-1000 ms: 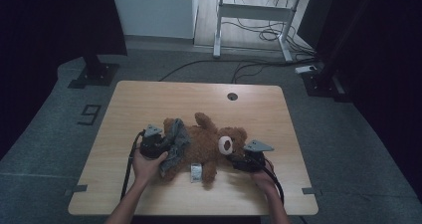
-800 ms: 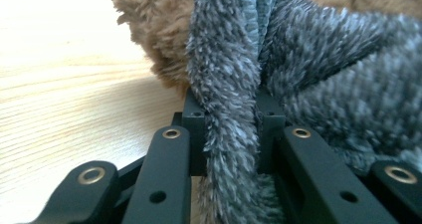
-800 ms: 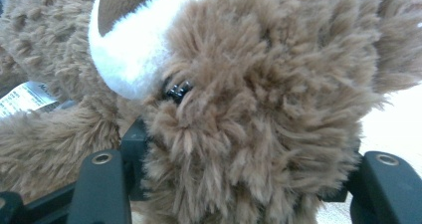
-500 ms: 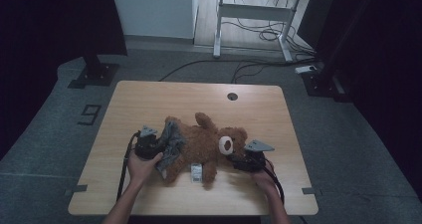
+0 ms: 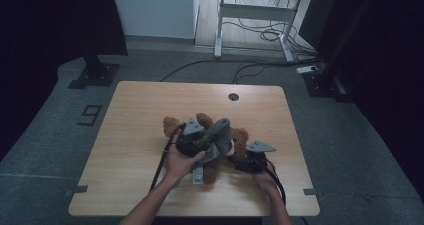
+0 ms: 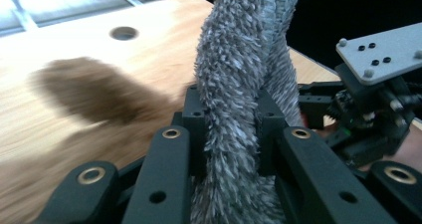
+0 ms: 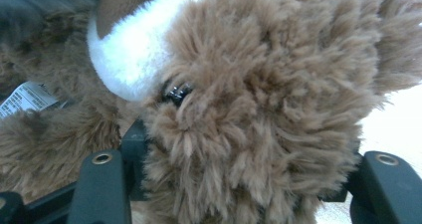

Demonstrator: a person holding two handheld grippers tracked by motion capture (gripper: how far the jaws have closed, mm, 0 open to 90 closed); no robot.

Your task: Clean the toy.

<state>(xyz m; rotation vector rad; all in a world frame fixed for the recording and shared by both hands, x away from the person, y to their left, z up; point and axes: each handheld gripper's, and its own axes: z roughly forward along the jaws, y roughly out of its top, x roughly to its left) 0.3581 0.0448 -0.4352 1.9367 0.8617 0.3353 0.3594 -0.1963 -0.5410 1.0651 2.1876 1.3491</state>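
One table (image 5: 140,115) of pale wood carries everything; it has one round hole (image 5: 233,96) near its far edge. Its far half and left side are bare, with open room there, and bare wood runs along the near edge on both sides of the forearms. Beyond the table the floor holds one dark stand (image 5: 95,72) at far left, one white desk frame (image 5: 260,20) with loose cables (image 5: 260,35) under it, and one "9" mark (image 5: 89,115) at left.

One brown bear (image 5: 235,140) lies near the table's middle, toward the near edge, its head toward the right. One white tag (image 5: 198,175) hangs from it on the near side. One grey cloth (image 5: 217,135) rises off the bear's body and covers part of it.

Two tools work on it. The left tool (image 5: 202,140) sits over the bear, clenched on a twisted fold of the cloth (image 6: 234,84), which stands up between its jaws and blocks much of the left gripper view. The right tool (image 5: 240,157) is just beside it at the bear's head (image 7: 249,109), its jaws pressed into the fur on both sides, grasping the head. The two tools are near each other, the bear between them
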